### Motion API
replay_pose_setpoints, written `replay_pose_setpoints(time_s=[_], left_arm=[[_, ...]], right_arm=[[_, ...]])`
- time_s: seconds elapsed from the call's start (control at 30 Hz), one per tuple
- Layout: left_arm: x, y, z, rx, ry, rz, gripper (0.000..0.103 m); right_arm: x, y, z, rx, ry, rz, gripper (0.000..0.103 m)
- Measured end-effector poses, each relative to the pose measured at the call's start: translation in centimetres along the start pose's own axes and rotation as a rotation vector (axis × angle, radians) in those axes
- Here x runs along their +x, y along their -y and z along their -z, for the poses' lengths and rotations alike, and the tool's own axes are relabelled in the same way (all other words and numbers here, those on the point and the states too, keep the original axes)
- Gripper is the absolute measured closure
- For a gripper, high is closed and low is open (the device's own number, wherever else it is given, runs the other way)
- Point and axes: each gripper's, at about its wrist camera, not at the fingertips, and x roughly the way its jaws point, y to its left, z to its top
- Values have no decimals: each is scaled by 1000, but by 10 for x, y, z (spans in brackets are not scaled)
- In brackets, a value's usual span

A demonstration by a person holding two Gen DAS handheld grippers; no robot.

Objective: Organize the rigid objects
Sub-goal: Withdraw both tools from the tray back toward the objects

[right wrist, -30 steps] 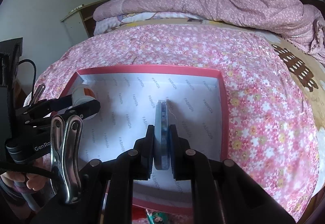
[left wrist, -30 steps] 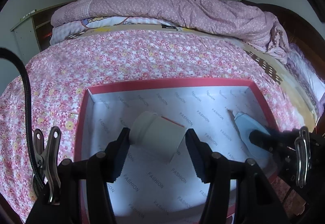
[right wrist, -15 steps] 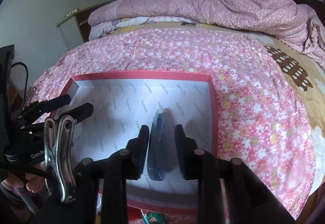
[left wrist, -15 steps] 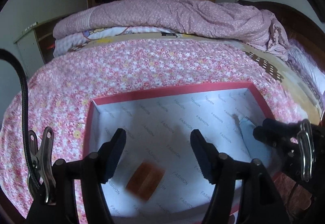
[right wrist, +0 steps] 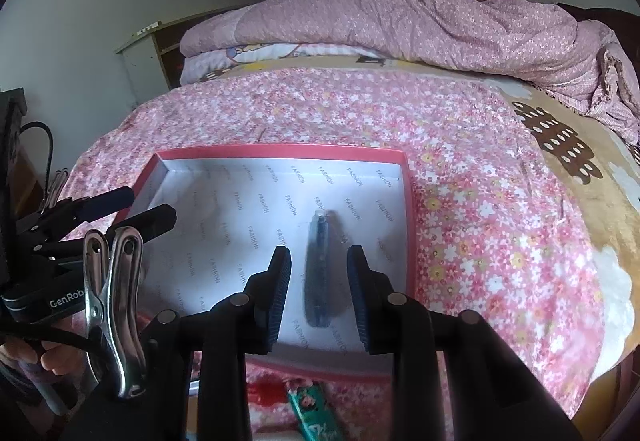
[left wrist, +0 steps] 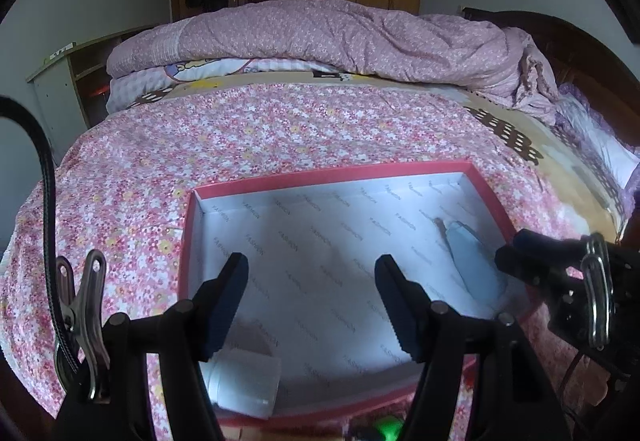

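While both grippers gape, box (left wrist: 488,193) holds bottle (left wrist: 244,381); seemingly case (right wrist: 318,269).

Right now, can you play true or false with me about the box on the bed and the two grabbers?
1. The white bottle lies inside the red box. True.
2. The left gripper is squeezing the bottle. False: its fingers are spread apart and the bottle lies below them on the box floor.
3. The blue thing lies in the box between the open fingers of the right gripper. True.
4. The box sits on a bare wooden table. False: it sits on a pink flowery bedsheet.
5. A folded pink quilt is piled at the far side of the bed. True.
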Motion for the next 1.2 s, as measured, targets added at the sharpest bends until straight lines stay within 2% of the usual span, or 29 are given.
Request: replay_pose_setpoints(time_s=[0.3, 0.7, 1.2], left_arm=[[-29, -4, 14, -22, 19, 18, 34], [-60, -10, 43, -16, 2, 22, 34], [-89, -24, 95, -40, -55, 4, 34]], right_arm=[[-27, -10, 20, -3, 15, -34, 73], [-53, -17, 61, -15, 2, -53, 73], [-69, -24, 109, -18, -38, -72, 73]])
